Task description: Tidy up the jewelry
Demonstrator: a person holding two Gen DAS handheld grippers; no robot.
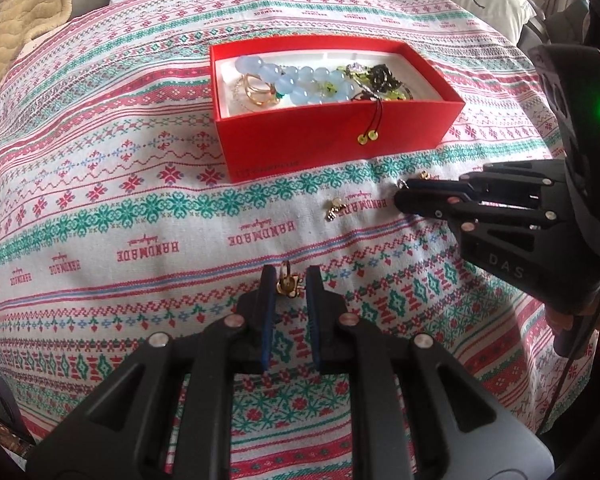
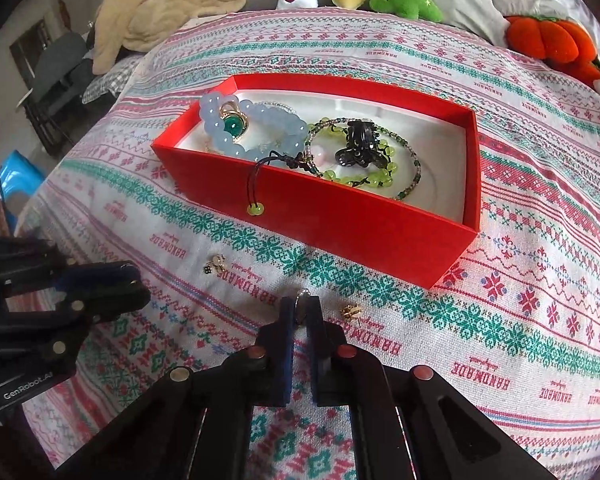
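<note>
I judge the task well advanced. The red box [image 2: 340,216] at 12 o'clock from both grippers already holds the blue bead bracelet [image 2: 256,128], a green-stone ring [image 2: 233,125], the green bead bracelet [image 2: 360,168] and a dark hair claw [image 2: 356,148]. Loose pieces remain on the patterned cloth [image 1: 100,200]. My left gripper [image 1: 290,280] has its jaws nearly closed on a small gold ring [image 1: 287,282] and has not lifted it. My right gripper [image 2: 301,308] has its jaws pinched tight on a small silvery piece [image 2: 302,298]; I cannot identify it. Still unclaimed are one gold earring [image 2: 351,311] at 3 o'clock of the right gripper and another gold earring [image 2: 215,265] at 10 o'clock.
</note>
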